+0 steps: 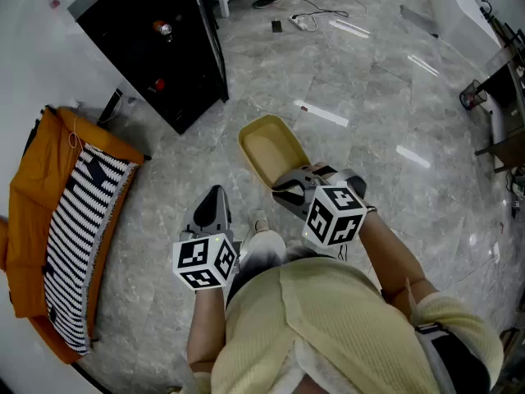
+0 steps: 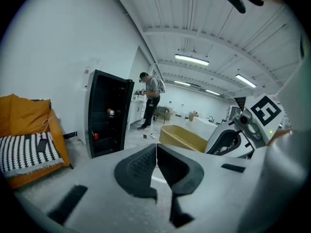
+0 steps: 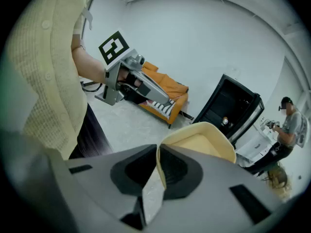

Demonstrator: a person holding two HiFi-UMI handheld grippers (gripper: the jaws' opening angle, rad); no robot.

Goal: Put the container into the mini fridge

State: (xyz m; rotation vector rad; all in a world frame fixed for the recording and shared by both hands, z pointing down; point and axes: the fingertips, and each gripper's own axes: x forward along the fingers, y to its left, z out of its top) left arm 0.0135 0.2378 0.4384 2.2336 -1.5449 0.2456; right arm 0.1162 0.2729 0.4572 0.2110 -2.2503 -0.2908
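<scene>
**Tan container pinched at its rim, held short of the open black fridge**

Black and boxy, the mini fridge (image 1: pixel 152 48) stood on the grey marbled floor (image 1: pixel 361 130) near its far left edge. Its door (image 1: pixel 211 35) was swung open, and a can (image 1: pixel 164 29) and a small red item (image 1: pixel 158 84) sat on its shelves.

The container (image 1: pixel 267 150) was a pale tan, shallow tray with rounded corners and a raised lip, and it looked empty. It hung above the floor in front of the fridge, well apart from it, with its long side pointing away from the person.

The right gripper (image 1: pixel 287 189) had its jaws closed thinly on the container's near rim, the wall of the tray sandwiched between the pads. The left gripper (image 1: pixel 215 195) hovered just beside it, nearer the person, jaws pressed together with nothing between them.

An orange sofa (image 1: pixel 33 220) lay along the floor's left edge beside the fridge, with a black-and-white striped cloth (image 1: pixel 78 220) draped over it. Another person (image 2: pixel 151 98) stood beyond the fridge at the far edge. A white power strip with its cable (image 1: pixel 305 21) lay on the floor near that person's feet.
</scene>
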